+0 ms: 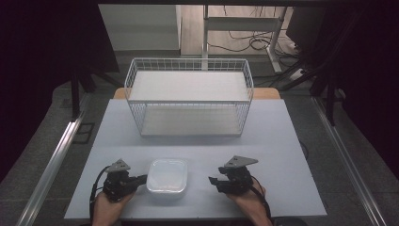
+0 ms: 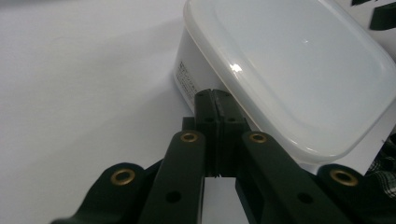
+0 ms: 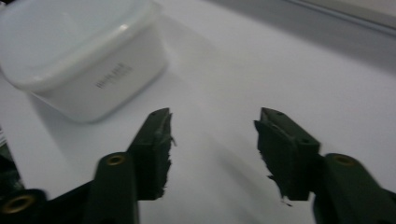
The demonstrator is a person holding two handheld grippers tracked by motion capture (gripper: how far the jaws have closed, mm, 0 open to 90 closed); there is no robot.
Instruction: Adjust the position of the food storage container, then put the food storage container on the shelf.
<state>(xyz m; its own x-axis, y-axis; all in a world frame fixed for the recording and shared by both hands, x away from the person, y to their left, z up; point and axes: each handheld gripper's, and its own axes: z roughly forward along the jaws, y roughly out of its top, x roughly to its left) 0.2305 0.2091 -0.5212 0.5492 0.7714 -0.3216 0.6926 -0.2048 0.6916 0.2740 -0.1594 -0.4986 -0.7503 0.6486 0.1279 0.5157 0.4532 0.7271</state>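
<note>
Wire basket [image 1: 188,96] at far end of table [image 1: 282,155], nothing in it; lidded white tub [image 1: 167,176] on table near front edge, between both grippers, not lifted. Tub upright, lid up, nearly square, no clear long axis. Left gripper [image 1: 142,179] jaws pressed together, tips against tub's side. Right gripper [image 1: 212,182] jaws spread, gripping nothing, apart from tub

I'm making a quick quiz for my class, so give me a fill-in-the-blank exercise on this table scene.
1. The white lidded container lies between the two ____.
2. The left gripper has its jaws ____, tips at the container's side.
3. The right gripper has its jaws ____, nothing between them.
4. Behind the container stands a white wire ____.

Missing words: grippers; shut; open; basket
</note>
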